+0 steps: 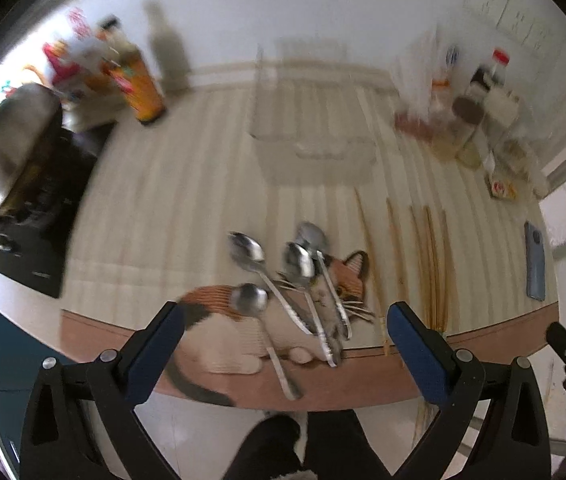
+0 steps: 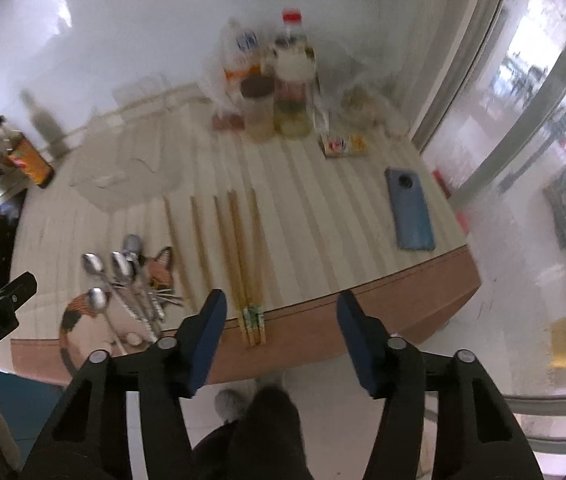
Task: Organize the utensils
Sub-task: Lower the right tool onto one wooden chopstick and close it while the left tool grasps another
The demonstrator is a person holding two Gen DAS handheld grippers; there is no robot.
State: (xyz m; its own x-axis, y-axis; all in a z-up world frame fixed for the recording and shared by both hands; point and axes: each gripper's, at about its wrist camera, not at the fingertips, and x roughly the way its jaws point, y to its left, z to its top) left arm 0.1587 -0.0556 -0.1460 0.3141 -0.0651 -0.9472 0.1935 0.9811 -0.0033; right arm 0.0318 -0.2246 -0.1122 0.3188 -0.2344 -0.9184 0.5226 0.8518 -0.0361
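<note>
Four shiny metal spoons [image 1: 283, 280] lie fanned on the cat-shaped cloth mat [image 1: 243, 340], wooden chopsticks [image 2: 243, 264] lined up beside it, seemingly staged for sorting. Left gripper [image 1: 283, 344] gapes empty above the spoons; right gripper [image 2: 281, 336], released, hangs over the chopstick ends.

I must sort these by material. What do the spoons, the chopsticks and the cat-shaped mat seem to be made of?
Spoons: most likely polished metal; grey bowls give bright reflections.
Chopsticks: apparently wood or bamboo; matte tan sticks, with a printed pattern near one end.
Mat: probably woven or ribbed fabric; fine ridges show, though blur leaves it uncertain.
</note>
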